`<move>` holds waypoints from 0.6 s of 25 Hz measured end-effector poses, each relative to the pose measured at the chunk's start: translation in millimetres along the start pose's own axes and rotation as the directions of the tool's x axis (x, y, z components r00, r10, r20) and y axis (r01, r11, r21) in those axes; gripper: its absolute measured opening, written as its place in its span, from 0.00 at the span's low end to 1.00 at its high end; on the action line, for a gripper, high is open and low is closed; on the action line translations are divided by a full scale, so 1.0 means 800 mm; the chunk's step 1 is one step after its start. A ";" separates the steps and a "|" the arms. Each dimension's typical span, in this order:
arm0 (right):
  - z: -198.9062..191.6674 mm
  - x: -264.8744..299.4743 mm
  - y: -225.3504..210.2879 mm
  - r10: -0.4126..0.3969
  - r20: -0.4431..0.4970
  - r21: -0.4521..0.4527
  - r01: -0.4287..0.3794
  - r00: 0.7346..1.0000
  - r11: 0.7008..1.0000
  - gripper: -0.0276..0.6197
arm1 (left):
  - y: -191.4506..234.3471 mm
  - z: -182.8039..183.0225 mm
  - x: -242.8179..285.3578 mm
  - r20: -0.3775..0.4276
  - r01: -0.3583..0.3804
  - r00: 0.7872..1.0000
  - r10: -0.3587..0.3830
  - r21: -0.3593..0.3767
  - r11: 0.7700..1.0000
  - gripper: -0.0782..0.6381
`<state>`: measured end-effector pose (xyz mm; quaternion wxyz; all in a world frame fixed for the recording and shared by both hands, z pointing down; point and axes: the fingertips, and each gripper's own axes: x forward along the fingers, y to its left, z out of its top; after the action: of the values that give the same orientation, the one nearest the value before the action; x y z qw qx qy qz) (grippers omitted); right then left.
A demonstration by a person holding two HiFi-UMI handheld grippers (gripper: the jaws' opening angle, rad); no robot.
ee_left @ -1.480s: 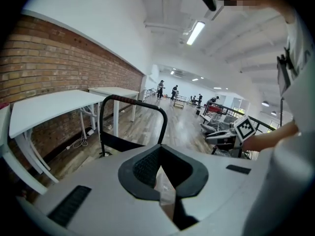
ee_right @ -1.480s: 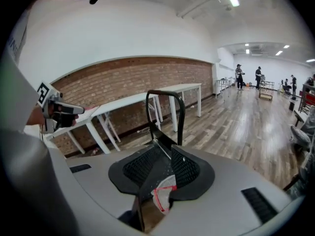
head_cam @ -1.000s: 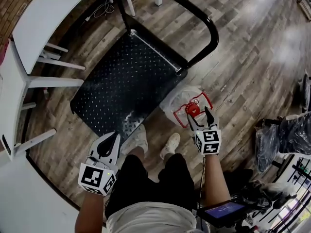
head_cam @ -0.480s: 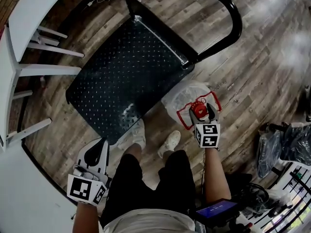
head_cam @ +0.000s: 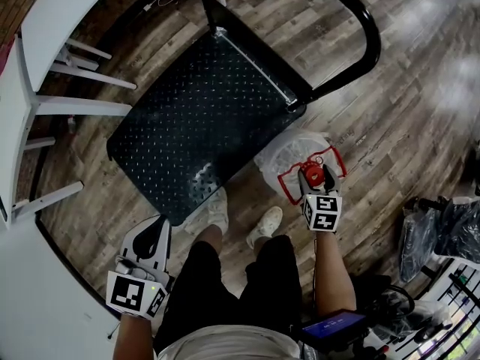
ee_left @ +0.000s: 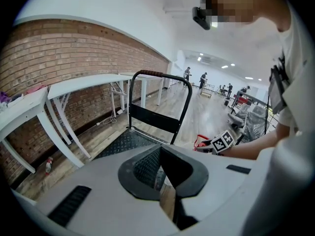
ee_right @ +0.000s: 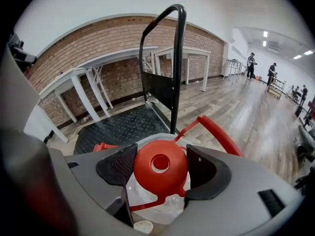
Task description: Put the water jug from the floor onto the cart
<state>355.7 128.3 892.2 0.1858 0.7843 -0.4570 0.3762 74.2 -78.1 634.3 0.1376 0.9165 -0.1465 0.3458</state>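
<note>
**Fig. Pose of the person's arms and both tongs, seen from above.**
The right forearm is bare and reaches straight forward and down. Its marker cube faces up, and the right tongs point away from the body. In the right gripper view the two jaws stand apart, one pad against each side of the water jug cap, which fills the gap between them. The left forearm hangs lower and closer to the body, well apart from the right. Its marker cube also faces up. The left tongs point forward with the jaw tips together and nothing between them.
</note>
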 end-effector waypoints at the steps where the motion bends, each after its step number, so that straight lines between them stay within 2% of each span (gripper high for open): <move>1: 0.000 0.000 0.000 -0.004 0.000 -0.005 0.004 1.000 1.000 0.53 | 0.001 -0.001 -0.002 0.000 -0.001 1.000 0.001 0.001 1.000 0.11; 7: 0.012 -0.027 0.001 -0.041 0.035 0.035 0.039 0.999 0.999 0.53 | 0.009 0.005 -0.010 0.012 0.008 1.000 -0.008 0.005 1.000 0.11; 10: 0.041 -0.061 0.011 -0.052 0.051 0.057 0.049 0.997 0.997 0.52 | 0.016 0.016 -0.014 0.026 0.017 1.000 -0.017 -0.006 1.000 0.11; 15: 0.109 -0.126 0.029 -0.054 0.057 0.029 0.052 0.997 0.998 0.53 | 0.021 0.051 -0.017 0.100 0.047 0.994 -0.044 -0.031 0.998 0.11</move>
<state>342.2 119.0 757.6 0.1715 0.8091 -0.4360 0.3546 82.7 -105.6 598.0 0.1530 0.9332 -0.1379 0.2943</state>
